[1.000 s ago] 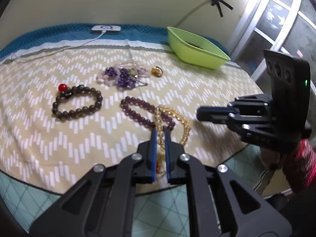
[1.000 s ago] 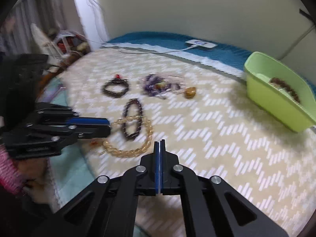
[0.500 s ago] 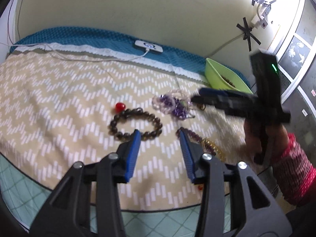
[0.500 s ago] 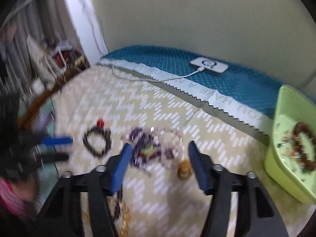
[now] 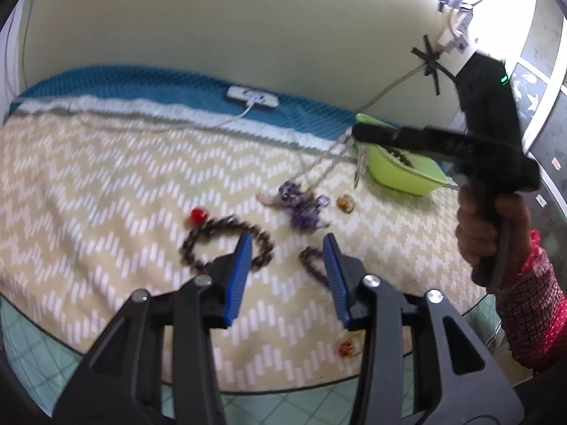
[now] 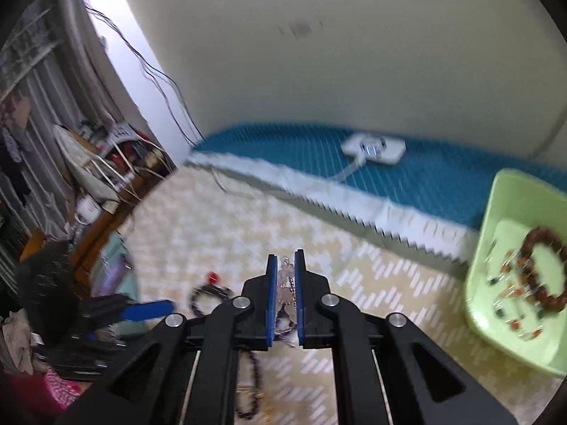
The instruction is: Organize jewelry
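My right gripper (image 6: pixel 285 265) is shut on a pale clear-bead necklace (image 6: pixel 286 283) and holds it above the bed. In the left wrist view the gripper (image 5: pixel 356 132) lifts the strand (image 5: pixel 319 170) up from the purple bead cluster (image 5: pixel 301 202), beside the green tray (image 5: pixel 407 177). My left gripper (image 5: pixel 287 244) is open and empty over a dark bead bracelet (image 5: pixel 226 244) with a red bead (image 5: pixel 198 215) and a purple bracelet (image 5: pixel 315 265). The green tray (image 6: pixel 485 233) holds a brown bracelet (image 6: pixel 542 269).
An amber ring (image 5: pixel 346 202) lies near the tray. A yellow bead strand (image 5: pixel 349 347) lies by the bed's front edge. A white charger (image 5: pixel 252 96) with its cable sits on the blue blanket by the wall. Cluttered shelves (image 6: pixel 99 163) stand at the left.
My right gripper closed on the pale necklace and rose with it toward the green tray. My left gripper stays open and shifted a little over the bracelets.
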Action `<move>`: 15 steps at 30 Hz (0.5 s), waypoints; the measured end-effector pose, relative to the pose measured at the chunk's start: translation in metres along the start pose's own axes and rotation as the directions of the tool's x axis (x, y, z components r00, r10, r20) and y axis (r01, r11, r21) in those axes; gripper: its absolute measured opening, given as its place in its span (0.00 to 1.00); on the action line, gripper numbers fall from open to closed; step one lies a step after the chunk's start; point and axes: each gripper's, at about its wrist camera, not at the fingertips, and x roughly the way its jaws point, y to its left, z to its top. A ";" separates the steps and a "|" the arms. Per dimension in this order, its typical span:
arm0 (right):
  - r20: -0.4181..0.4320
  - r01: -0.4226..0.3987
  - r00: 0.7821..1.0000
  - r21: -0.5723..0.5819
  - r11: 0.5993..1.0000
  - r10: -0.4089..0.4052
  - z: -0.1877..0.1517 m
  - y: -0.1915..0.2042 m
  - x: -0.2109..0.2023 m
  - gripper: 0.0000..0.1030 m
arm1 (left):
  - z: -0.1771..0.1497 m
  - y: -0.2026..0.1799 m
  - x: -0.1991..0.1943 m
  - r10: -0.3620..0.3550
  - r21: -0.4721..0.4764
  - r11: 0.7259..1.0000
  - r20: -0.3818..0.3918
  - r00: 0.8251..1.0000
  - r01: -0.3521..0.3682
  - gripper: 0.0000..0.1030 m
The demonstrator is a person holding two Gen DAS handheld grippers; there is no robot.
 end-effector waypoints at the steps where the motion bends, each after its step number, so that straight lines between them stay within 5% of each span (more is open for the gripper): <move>1: 0.023 -0.007 1.000 -0.011 1.000 0.007 0.004 0.007 -0.010 0.00 | 0.004 -0.006 -0.001 -0.005 0.019 1.000 0.010 1.000 0.004 0.42; 3: 0.060 -0.011 0.998 -0.032 0.999 0.013 0.012 0.017 -0.027 0.00 | 0.014 -0.019 -0.004 -0.013 0.055 0.998 0.038 0.999 0.011 0.57; 11: 0.185 -0.006 0.983 -0.069 0.998 0.019 0.029 0.036 -0.091 0.00 | 0.061 -0.080 0.011 -0.073 0.219 0.975 0.095 0.993 0.051 0.64; 13: 0.215 0.015 0.977 -0.069 0.998 0.001 0.030 0.034 -0.108 0.00 | 0.071 -0.097 0.024 -0.096 0.253 0.964 0.072 0.993 0.075 0.51; 15: 0.238 0.039 0.971 -0.059 0.997 -0.024 0.032 0.025 -0.122 0.00 | 0.081 -0.113 0.038 -0.116 0.284 0.953 0.026 0.993 0.103 0.05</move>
